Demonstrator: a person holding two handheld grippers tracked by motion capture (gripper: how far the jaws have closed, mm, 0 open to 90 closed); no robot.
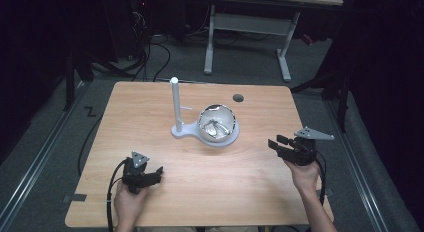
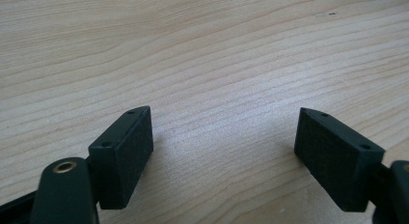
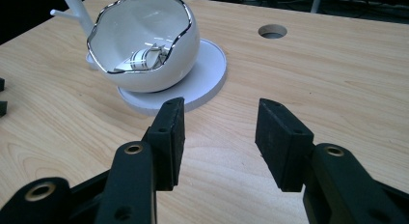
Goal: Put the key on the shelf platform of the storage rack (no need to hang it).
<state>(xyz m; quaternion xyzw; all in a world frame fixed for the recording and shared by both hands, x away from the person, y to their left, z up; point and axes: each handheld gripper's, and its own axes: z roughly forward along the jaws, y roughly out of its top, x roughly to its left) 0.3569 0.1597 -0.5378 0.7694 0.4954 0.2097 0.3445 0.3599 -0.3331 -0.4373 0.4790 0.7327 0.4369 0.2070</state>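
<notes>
White ceramic egg-shaped bowl with a jagged silver rim [image 1: 217, 123] is seated on a pale round base with an upright white post [image 1: 176, 106], near the middle of the light wooden table [image 1: 150, 99]. Small silvery pieces [image 3: 144, 57] are seen inside it. Right gripper [image 3: 219, 137], at 4 o'clock from the bowl, is held with jaws parted, nothing between them. Left gripper [image 2: 224, 151], at 7 o'clock, is spread wide over bare wood, empty.

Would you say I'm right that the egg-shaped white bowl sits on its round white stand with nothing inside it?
Not quite: the bowl does sit on its round white stand, but it is not empty. The right gripper view shows a small striped, metallic-looking item lying inside it.
</notes>
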